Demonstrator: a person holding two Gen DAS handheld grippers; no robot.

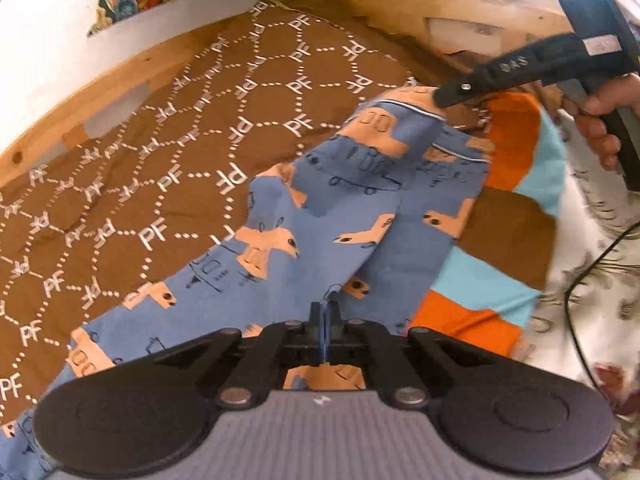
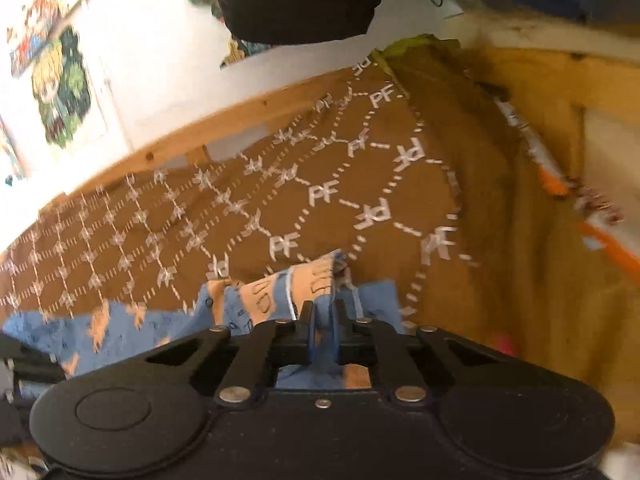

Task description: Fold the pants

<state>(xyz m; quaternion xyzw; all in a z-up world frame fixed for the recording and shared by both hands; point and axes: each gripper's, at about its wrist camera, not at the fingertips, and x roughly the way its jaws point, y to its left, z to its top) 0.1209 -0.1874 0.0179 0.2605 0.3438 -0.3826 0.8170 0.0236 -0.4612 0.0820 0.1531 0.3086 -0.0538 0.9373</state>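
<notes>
Blue pants (image 1: 352,208) with a peach print lie stretched over a brown sheet (image 1: 160,152) printed with white "PF" marks. My left gripper (image 1: 325,312) is shut on the near end of the pants. My right gripper (image 1: 444,98) shows in the left wrist view at the far end of the pants, pinching the hem with white piping. In the right wrist view the right gripper (image 2: 323,320) is shut on that bunched blue and peach hem (image 2: 296,284), with the rest of the pants (image 2: 100,332) trailing to the left.
A wooden bed frame (image 1: 120,76) rims the brown sheet. An orange, turquoise and brown blanket (image 1: 500,276) lies under the pants on the right. A black cable (image 1: 576,296) runs over a white patterned cloth. A wooden board (image 2: 560,240) stands to the right.
</notes>
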